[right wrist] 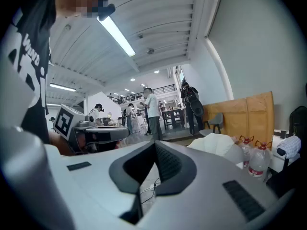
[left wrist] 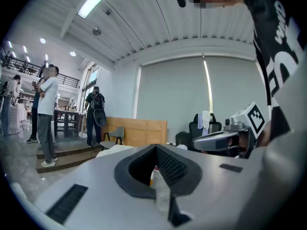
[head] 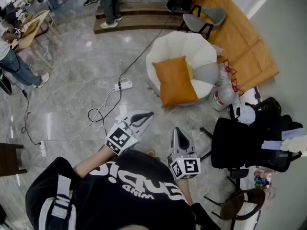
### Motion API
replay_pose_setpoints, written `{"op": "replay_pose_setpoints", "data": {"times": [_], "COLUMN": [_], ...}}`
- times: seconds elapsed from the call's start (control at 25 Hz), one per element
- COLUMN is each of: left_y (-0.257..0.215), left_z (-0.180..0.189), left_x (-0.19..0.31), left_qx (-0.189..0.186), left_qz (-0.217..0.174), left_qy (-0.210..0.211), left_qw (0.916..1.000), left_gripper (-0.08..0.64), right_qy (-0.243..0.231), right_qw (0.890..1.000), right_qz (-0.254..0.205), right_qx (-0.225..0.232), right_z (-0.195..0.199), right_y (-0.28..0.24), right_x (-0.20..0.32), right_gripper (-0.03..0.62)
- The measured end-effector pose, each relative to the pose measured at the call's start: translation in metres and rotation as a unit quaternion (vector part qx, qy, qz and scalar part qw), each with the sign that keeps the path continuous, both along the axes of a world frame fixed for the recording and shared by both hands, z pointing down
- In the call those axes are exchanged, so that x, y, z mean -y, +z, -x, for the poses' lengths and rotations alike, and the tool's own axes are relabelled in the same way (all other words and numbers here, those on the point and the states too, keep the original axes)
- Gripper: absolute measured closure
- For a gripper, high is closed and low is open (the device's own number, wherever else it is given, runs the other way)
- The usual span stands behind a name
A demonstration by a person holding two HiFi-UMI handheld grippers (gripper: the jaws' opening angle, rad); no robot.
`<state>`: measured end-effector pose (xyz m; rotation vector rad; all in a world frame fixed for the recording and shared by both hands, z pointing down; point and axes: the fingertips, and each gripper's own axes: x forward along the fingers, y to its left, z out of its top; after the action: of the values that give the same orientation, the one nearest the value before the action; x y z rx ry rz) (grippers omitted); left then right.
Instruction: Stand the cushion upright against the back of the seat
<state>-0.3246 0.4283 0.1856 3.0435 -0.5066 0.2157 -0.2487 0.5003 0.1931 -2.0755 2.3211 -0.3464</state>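
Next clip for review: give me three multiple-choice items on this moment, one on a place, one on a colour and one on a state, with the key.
1. The orange cushion is:
A. on the black chair
B. at the round seat's near side
C. on the wooden steps

2. The round seat is:
A. white
B. red
C. black

3. The left gripper and right gripper are:
A. wide open
B. shut on the cushion
C. shut and empty

Key:
1. B, the cushion lies across the seat's near edge.
2. A, the seat's shell is white.
3. C, each gripper view shows jaws together with nothing between them.
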Motion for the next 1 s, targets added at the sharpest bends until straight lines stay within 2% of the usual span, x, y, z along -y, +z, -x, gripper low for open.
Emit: {"op": "replay_pose_setpoints", "data": {"times": [0.6,1.0], "left_y": [-0.002,0.008], "left_z": [-0.008,-0.026], "left_x": [-0.018,-0.043], "left_qx": [0.005,0.004], "left_qz": [-0.004,-0.002], "left_qy": [0.001,-0.017], "left_qw": [1.0,0.9998], "left_gripper": [0.554,0.554], "right_qy": [0.005,-0.008], "right_qw": [1.0,1.0], "right_qz": [-0.015,-0.006], "right_qx": [0.006,0.018], "right_z": [-0.01,-0.033], "right_y": [-0.01,0.01], "right_x": [-0.023,-0.061], "right_gripper": [0.572,0.572]}}
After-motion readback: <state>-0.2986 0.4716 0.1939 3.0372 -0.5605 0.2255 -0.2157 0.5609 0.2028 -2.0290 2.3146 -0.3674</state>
